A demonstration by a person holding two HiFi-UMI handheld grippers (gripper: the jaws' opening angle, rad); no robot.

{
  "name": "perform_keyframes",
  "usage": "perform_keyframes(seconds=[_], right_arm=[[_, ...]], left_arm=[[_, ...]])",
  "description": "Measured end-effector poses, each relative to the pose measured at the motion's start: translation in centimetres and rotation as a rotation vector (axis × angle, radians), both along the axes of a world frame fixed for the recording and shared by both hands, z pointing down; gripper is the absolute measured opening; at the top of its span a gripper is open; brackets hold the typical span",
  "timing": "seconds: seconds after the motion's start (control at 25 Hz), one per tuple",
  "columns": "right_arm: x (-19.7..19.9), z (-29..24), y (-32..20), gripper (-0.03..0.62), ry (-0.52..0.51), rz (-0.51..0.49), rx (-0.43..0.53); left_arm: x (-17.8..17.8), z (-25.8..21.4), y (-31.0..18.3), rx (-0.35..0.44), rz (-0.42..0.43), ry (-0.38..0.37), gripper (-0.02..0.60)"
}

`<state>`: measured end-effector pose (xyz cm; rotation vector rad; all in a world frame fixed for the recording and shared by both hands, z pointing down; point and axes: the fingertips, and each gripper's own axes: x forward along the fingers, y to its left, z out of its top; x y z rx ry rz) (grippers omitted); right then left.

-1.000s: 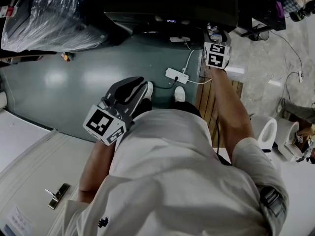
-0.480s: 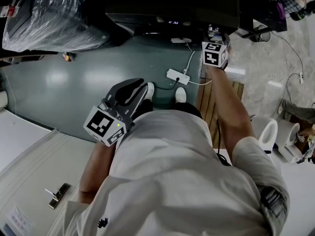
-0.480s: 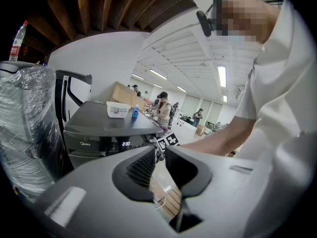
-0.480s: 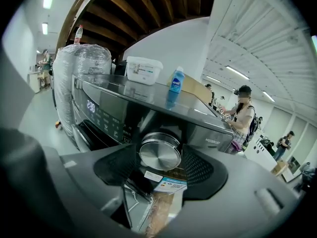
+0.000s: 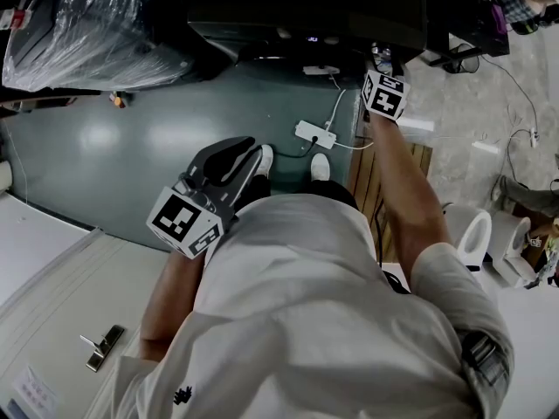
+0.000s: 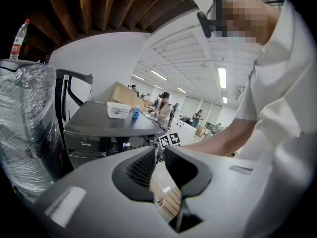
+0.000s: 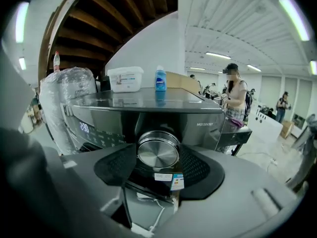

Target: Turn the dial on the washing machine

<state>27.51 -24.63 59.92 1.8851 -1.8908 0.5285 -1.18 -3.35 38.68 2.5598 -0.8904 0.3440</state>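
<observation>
- Head view: the person stands facing the dark washing machine (image 5: 306,11), looking down over a pale shirt. The right gripper (image 5: 383,84) is stretched out to the machine's front panel, its marker cube tilted. The left gripper (image 5: 229,166) hangs low beside the waist, well apart from the machine, above the green floor (image 5: 105,147), where a white power strip (image 5: 313,133) lies.
- Left gripper view: the jaws stand a narrow gap apart with nothing between them. Past them the machine's lit display (image 6: 126,144) shows, and the right gripper's cube sits at the panel.
- Right gripper view: the jaws press on either side of the round metal dial (image 7: 158,151), gripping it on the panel. On the machine's lid stand a white tub (image 7: 125,78) and a blue bottle (image 7: 160,79).
</observation>
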Motion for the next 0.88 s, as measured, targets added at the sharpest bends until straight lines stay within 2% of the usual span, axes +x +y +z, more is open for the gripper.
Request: perform_keyframes(seconds=[0.36, 0.72, 0.88], right_arm=[[0.2, 0.3, 0.2, 0.267, -0.160, 0.080, -0.001], [0.4, -0.4, 0.7, 0.268, -0.165, 0.082, 0.007], [0.1, -0.4, 3.1, 0.268, -0.115, 0.037, -0.016]], left_arm=[[-1.0, 0.1, -0.1, -0.005, 0.011, 0.015, 0.086], [-1.9, 0.5, -0.1, -0.010, 0.051, 0.017, 0.086], [-2.2, 0.5, -0.4, -0.009, 0.069, 0.039, 0.086]])
